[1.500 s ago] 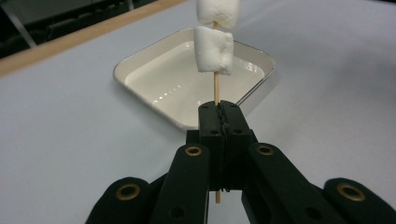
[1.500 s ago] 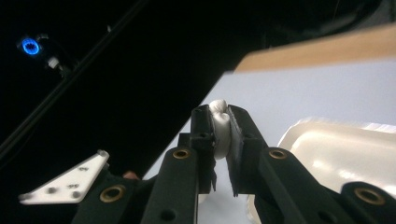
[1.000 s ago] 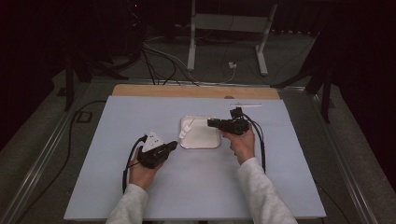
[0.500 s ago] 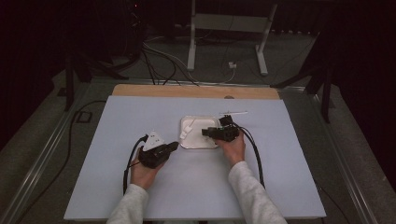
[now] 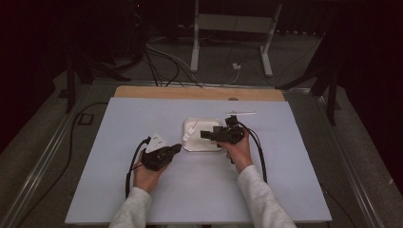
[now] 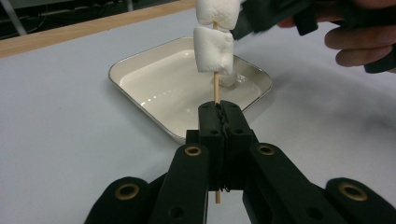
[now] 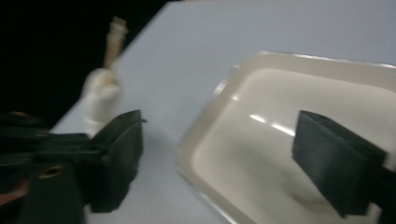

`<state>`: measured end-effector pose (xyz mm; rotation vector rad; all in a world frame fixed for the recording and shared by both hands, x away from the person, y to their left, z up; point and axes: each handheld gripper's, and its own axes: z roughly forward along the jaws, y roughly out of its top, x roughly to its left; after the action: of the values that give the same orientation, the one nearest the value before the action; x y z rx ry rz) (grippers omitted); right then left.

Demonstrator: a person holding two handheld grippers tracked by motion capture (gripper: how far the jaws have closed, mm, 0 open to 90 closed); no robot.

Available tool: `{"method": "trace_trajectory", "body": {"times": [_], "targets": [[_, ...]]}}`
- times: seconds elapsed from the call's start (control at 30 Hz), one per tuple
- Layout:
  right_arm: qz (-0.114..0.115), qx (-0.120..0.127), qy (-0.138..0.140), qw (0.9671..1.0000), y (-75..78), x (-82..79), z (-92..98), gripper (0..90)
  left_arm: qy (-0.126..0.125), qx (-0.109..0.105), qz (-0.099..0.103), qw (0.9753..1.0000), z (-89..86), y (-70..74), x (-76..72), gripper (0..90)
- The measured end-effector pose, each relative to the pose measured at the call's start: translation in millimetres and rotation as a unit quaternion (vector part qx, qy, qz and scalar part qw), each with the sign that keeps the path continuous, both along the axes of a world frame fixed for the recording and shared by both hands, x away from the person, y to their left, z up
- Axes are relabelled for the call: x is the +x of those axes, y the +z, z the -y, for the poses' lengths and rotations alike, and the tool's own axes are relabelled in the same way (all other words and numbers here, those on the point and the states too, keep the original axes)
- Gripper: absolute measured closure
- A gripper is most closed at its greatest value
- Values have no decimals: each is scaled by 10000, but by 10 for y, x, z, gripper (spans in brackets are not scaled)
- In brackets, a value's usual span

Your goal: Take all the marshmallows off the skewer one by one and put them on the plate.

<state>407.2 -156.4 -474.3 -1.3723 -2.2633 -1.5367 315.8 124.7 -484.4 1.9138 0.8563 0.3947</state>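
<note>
My left gripper [image 6: 219,109] is shut on a thin wooden skewer [image 6: 215,91] that stands upright from its jaws. Two white marshmallows [image 6: 213,42] are threaded on the skewer, one above the other. Behind them sits a shallow white tray [image 6: 140,70] with one loose marshmallow [image 6: 232,79] in it. In the high view the left gripper [image 5: 177,148] lies just left of the tray [image 5: 202,147]. My right gripper [image 5: 209,134] hovers over the tray with its jaws wide open and nothing between them. From the right gripper [image 7: 224,163] I see the tray [image 7: 261,93] below and the skewered marshmallows [image 7: 99,95] to the left.
A thin white stick [image 5: 240,113] lies on the table just behind the tray. A wooden strip [image 5: 199,92] runs along the table's far edge. Cables trail from both grippers toward the person. The pale table surface [image 5: 119,123] spreads wide around the tray.
The right gripper has moved from the tray's far right corner leftward and nearer, over the tray. The left gripper with the skewer has stayed put.
</note>
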Motion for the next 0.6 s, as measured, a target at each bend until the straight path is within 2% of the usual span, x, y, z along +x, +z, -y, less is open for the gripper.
{"method": "trace_trajectory", "body": {"times": [0.07,0.2,0.4,0.5,0.53,0.6], "targets": [[24,116,77,9999,43,-19,-10,148,6,-12,-10,10000,2,-2,1,900],[99,191,265,9994,135,-58,-73,148,-12,-63,-19,10000,6,-2,2,900],[84,338,444,9984,191,-80,-165,162,-83,-127,-11,9999,26,5,-10,900],[-17,411,504,9979,194,-76,-215,217,-134,-168,0,9998,40,12,-18,900],[-63,460,531,9975,188,-74,-237,285,-146,-164,2,9998,44,13,-20,900],[-99,451,527,9975,183,-73,-247,320,-171,-161,-9,9997,53,12,-23,900]]}}
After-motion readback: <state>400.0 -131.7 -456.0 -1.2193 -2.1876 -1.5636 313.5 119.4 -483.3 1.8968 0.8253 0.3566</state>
